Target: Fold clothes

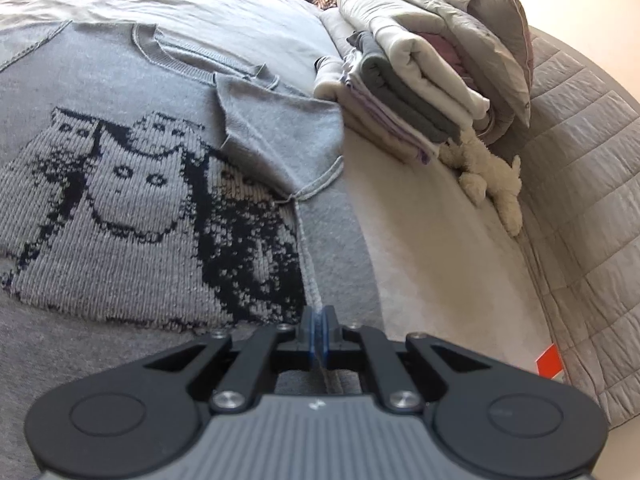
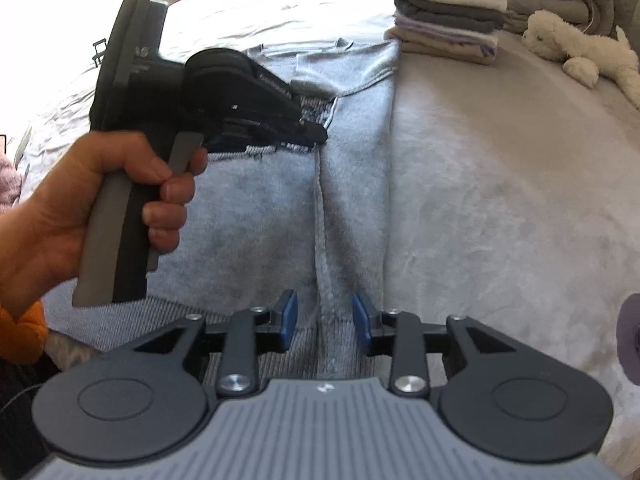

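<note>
A grey knitted sweater [image 1: 132,216] lies spread flat on the bed [image 2: 500,200], its inner side up so the black cat pattern shows in reverse, with one sleeve [image 1: 280,136] folded in across the chest just ahead of the left gripper [image 1: 319,322]. A raised side seam runs straight out from the left jaws, which are pinched tight on that seam. The same seam passes between the jaws of the right gripper [image 2: 325,322], which stand partly open with the blue pads clear of the cloth, near the ribbed hem. A hand [image 2: 80,208] holds the left gripper's handle, to the left of the right jaws. Beyond the sweater, well ahead of both jaws, sits a stack of folded clothes [image 2: 448,20] beside a white plush toy [image 2: 580,52] and a folded quilt [image 1: 460,20]. The bed cover is pale and plush. The sweater's far side is cut off by the left view's edge.
</note>
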Tool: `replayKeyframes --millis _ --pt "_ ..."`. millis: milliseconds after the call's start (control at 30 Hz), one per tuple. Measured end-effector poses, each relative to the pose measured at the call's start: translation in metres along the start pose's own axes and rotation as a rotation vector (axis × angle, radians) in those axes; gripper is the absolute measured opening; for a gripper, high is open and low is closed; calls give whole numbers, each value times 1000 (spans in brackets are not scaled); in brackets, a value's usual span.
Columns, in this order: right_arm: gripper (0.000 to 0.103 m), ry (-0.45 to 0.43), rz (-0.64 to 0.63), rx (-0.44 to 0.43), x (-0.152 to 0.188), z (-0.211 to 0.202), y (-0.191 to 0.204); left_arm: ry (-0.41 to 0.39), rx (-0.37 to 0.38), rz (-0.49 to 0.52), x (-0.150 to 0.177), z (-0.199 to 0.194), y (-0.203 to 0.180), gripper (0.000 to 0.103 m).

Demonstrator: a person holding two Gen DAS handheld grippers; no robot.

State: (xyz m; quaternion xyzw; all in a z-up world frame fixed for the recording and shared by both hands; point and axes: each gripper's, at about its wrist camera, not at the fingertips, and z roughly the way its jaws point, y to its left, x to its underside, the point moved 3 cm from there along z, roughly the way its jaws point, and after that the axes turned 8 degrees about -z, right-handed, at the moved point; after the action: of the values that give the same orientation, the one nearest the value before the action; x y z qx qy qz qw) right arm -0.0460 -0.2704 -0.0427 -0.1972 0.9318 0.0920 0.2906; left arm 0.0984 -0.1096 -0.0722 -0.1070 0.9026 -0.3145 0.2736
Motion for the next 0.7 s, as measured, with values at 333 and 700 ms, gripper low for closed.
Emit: replayKeyframes --millis 333,700 --pt "6 20 145 -49 8 10 -26 5 -24 -8 0 5 2 3" --pt "4 -4 110 -107 -12 -19 -7 -58 -20 41 -17 -20 -5 0"
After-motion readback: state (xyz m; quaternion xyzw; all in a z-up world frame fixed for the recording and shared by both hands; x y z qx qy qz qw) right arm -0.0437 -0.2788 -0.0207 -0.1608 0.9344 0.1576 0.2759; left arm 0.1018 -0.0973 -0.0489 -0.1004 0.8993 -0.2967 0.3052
